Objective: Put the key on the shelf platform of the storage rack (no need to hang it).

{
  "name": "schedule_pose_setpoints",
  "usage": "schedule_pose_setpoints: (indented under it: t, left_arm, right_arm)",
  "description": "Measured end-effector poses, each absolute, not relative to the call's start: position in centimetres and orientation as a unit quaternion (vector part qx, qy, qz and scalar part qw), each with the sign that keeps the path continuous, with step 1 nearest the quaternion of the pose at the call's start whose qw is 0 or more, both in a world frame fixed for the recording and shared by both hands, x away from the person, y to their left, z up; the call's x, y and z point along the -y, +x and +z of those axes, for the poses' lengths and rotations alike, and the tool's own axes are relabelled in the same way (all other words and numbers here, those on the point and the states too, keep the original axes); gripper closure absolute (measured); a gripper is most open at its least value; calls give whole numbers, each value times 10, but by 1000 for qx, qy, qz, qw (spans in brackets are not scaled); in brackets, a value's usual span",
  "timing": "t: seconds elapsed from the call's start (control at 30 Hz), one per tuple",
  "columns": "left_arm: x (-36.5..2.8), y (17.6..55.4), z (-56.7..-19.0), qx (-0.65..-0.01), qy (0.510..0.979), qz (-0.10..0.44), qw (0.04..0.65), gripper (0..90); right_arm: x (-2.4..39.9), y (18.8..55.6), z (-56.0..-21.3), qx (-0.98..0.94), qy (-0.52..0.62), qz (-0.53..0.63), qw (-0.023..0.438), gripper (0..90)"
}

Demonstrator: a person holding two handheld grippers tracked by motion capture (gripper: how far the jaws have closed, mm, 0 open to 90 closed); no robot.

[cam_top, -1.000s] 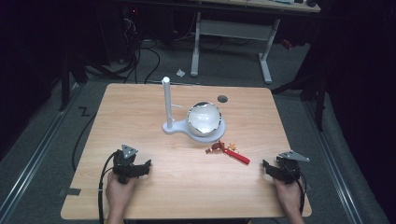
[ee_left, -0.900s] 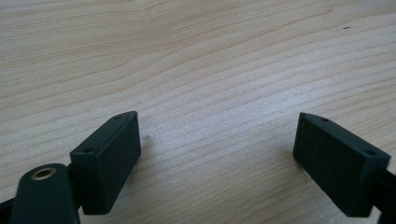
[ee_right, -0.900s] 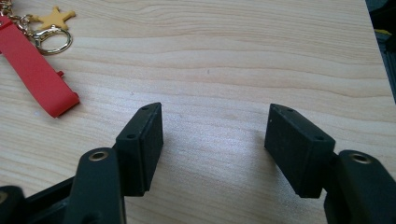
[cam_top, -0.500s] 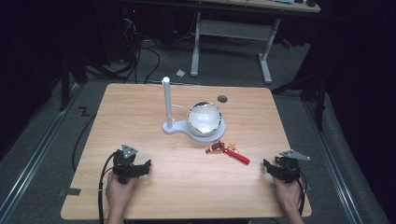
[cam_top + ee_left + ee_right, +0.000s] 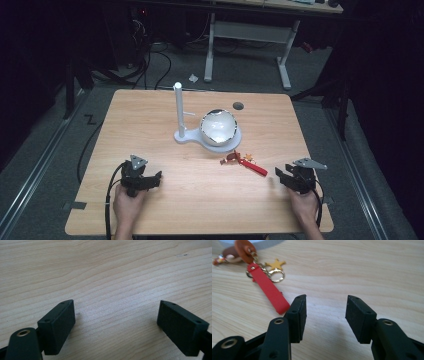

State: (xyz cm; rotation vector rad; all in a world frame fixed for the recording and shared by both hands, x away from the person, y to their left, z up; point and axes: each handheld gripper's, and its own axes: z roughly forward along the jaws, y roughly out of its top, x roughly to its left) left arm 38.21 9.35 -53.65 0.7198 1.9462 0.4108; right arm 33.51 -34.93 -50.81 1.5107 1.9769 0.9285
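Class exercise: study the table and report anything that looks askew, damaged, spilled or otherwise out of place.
Nothing is spilled or visibly broken. The keychain with its red strap lies loose on the table, just in front of the white stand and its bowl rather than hung on anything.

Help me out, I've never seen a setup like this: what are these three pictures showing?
A person sits at a wooden table, holding a hand-worked gripper in each hand. The high view looks down from above: left gripper, right gripper. The other two pictures come from cameras riding on each gripper, looking along its black jaws. On the table stand a white stand with a bowl, and a keychain with a red strap lies near the right gripper. Both grippers are open and hold nothing; the right jaws have just been closing on nothing.
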Motion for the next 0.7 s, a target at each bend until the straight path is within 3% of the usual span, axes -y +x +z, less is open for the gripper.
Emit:
schedule_pose_setpoints:
  t: [0.7]
  left_arm:
    - [-93,382,-537,-802,296,169,491,152]
  right_arm:
    - [304,357,-495,-745,504,386,204,532]
